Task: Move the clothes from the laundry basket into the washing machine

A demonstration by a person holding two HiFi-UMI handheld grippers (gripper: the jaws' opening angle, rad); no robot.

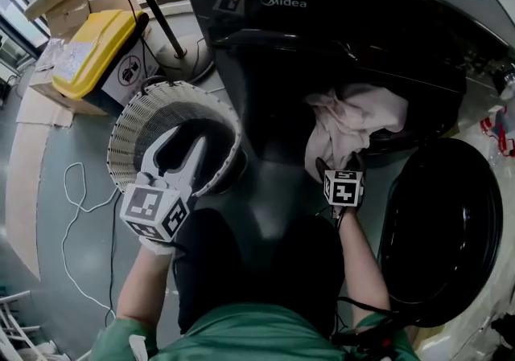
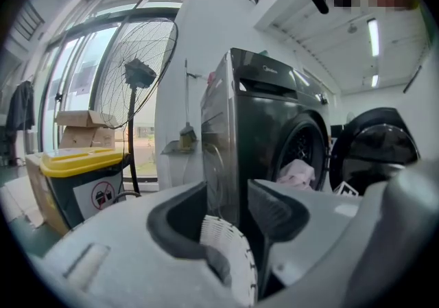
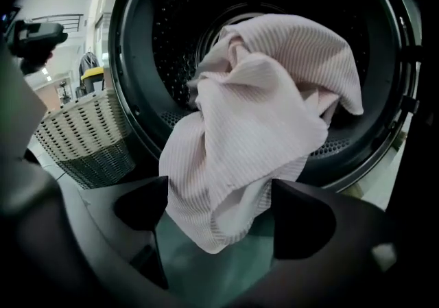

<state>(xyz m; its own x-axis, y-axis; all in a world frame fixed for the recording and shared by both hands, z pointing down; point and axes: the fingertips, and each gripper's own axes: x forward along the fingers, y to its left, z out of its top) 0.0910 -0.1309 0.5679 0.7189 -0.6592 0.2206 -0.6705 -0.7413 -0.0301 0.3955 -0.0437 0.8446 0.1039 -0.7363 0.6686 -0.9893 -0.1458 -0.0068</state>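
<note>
The right gripper (image 1: pixel 338 163) stood with its jaws spread wide at the mouth of the washing machine (image 1: pixel 282 2), pads pressing on nothing, though the pale pink garment (image 3: pixel 254 114) hung down between them. I judged that it sat low and angled downward there because the cloth was only half in: the bunched upper part lay inside the drum, while the rest spilled over the front lip, so it needed a push or a fresh grip. The garment's long axis ran from the drum outward and down, its loose lower end pointing toward the floor and into the gap between the jaws. The round door (image 1: pixel 451 231) was swung fully aside on the right, leaving the opening free.

The left gripper (image 1: pixel 187 142) was held out over the laundry basket (image 1: pixel 129 122), jaws apart, with the rim between them; it seemed not to be pinched, but the view was poor. It looked parked there, ready for the next item.
</note>
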